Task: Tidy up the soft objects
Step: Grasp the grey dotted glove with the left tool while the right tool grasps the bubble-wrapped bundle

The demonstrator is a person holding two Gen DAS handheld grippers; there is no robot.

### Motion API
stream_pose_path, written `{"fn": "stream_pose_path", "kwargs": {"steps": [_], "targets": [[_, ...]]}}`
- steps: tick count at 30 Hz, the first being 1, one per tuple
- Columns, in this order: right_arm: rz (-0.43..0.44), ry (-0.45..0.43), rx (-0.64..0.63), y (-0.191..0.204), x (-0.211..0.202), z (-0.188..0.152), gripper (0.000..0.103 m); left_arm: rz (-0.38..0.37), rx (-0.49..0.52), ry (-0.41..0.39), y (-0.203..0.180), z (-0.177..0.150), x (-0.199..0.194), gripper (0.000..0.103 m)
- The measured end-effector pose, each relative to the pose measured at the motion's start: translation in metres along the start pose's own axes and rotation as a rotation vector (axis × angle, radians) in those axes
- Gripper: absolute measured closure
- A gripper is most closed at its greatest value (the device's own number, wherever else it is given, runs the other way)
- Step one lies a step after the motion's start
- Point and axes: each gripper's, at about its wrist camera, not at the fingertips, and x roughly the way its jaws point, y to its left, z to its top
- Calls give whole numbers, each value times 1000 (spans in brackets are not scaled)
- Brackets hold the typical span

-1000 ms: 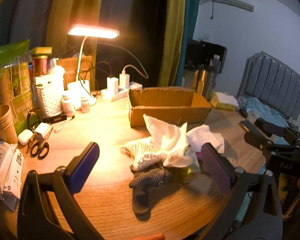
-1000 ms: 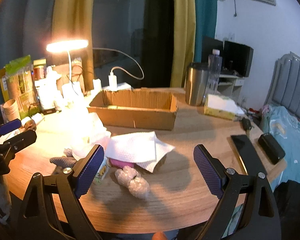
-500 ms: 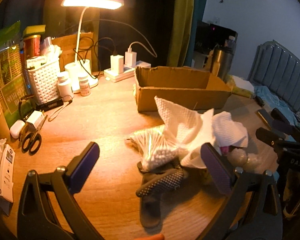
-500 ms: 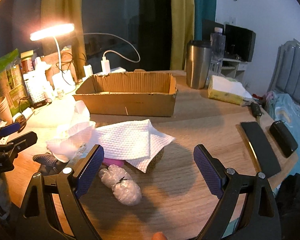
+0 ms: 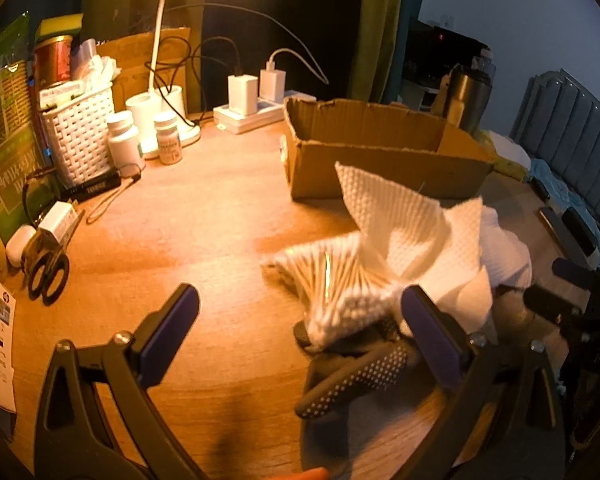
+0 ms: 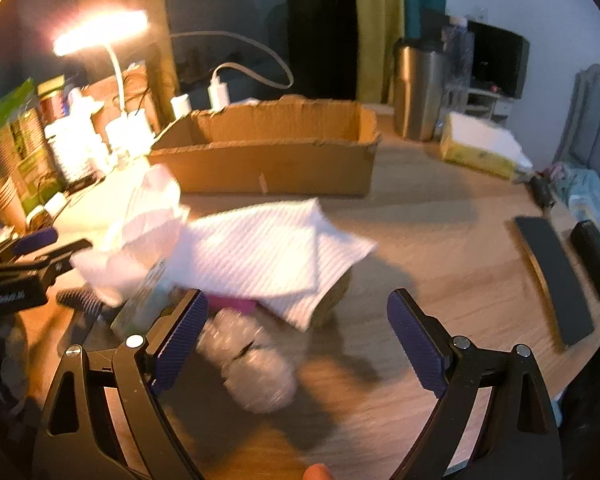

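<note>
Both tongs are hanging wide apart over the worktop (image 5: 204, 216) and gripping nothing, so I am judging this as the approach step, with the pile of soft things not yet picked from. Left tongs (image 5: 300, 320) are looking down on the near side of the pile: the bag of cotton swabs (image 5: 332, 280) is lying just ahead of the right finger, the crumpled paper towel (image 5: 412, 232) is standing up behind it, and the dotted dark glove (image 5: 352, 376) is lying under and in front of both. Right tongs (image 6: 296, 328) are facing the other side, where the clear wrapped bundle (image 6: 256, 364) is sitting just beside the left finger, a flat paper towel (image 6: 268, 252) is draped over something purple I cannot make out, and the view is smeared. The cardboard box (image 6: 268, 160) is sitting beyond the pile with its interior looking empty from here, and I am taking it as the likely destination. For the next move I am thinking one pair of tongs needs to drop lower and centre a single item between its fingers, the bundle on the right being the easiest, since the towels are overlapping their neighbours and may drag them along
</note>
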Motion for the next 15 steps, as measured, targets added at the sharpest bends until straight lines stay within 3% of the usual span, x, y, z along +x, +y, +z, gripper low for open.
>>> {"fn": "stream_pose_path", "kwargs": {"steps": [10, 12, 15], "targets": [[24, 38, 4, 9, 7, -21, 11, -14, 5, 34, 1, -22, -3, 2], [30, 42, 5, 10, 7, -23, 23, -16, 7, 43, 0, -28, -4, 2], [37, 50, -4, 13, 8, -27, 32, -16, 11, 59, 0, -35, -3, 2]]}}
